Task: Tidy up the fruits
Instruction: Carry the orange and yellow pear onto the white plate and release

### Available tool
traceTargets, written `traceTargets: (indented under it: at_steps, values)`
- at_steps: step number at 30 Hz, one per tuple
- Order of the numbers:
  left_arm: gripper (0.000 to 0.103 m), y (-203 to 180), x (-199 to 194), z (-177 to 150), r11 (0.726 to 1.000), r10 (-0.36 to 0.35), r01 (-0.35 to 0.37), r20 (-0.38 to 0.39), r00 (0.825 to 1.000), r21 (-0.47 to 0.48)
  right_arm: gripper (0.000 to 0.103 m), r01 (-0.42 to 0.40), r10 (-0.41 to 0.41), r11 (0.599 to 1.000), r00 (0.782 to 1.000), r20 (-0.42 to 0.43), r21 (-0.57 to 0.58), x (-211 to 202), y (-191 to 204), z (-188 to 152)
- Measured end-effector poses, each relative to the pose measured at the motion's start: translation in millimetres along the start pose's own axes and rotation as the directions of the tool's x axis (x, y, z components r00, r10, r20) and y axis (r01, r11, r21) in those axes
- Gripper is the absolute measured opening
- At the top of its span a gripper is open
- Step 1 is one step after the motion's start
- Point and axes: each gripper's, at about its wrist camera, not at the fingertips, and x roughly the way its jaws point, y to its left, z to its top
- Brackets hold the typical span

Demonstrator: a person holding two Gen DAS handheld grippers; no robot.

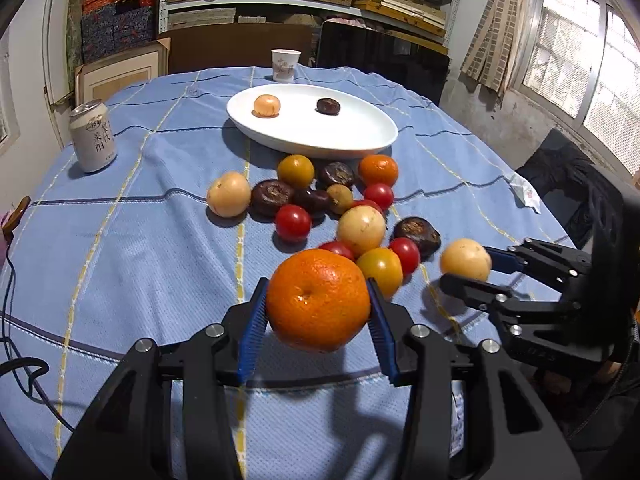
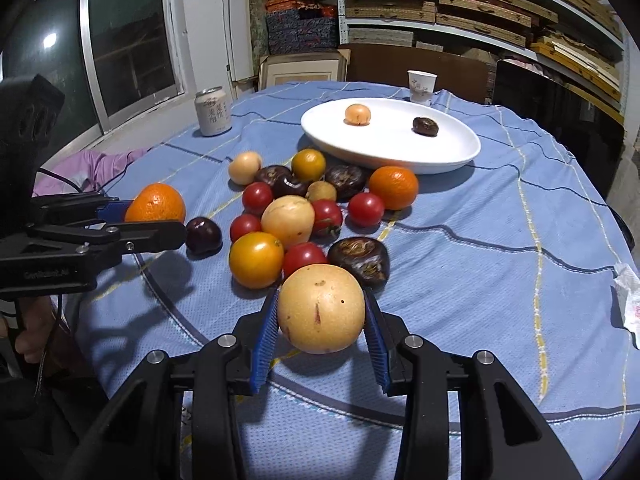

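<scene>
My left gripper [image 1: 318, 304] is shut on an orange [image 1: 318, 300] and holds it above the cloth; it also shows in the right wrist view [image 2: 156, 204]. My right gripper [image 2: 320, 312] is shut on a pale yellow fruit [image 2: 321, 308], seen from the left wrist view too [image 1: 465, 259]. A pile of several fruits [image 2: 296, 216] lies on the blue cloth: red tomatoes, dark brown fruits, yellow fruits and a second orange [image 2: 394, 187]. Behind it a white oval plate [image 2: 452, 148] holds one pale fruit [image 2: 357, 114] and one dark fruit [image 2: 425, 125].
A drink can [image 2: 213, 111] stands at the far left of the table and a paper cup [image 2: 421, 86] behind the plate. A crumpled wrapper [image 2: 628, 300] lies at the right edge. A cable [image 1: 24, 376] runs along the left edge. Shelves of boxes stand behind.
</scene>
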Motion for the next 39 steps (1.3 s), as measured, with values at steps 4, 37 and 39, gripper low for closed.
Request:
traceTargets:
  at_steps: [4, 37, 39]
  values:
    - [0.046, 4, 3, 12, 0.999, 0.038, -0.038, 0.001, 0.999, -0.006, 0.041, 0.006, -0.006, 1.0, 1.0, 0.011, 0.014, -3, -7, 7]
    - [0.046, 14, 129, 202, 0.999, 0.037, -0.036, -0.059, 0.998, 0.011, 0.041, 0.161, -0.165, 0.985, 0.984, 0.073, 0.058, 68, -102, 175]
    - [0.046, 14, 161, 210, 0.999, 0.032, -0.031, -0.108, 0.994, 0.01, 0.041, 0.178, -0.179, 0.983, 0.983, 0.031, 0.053, 96, -112, 183]
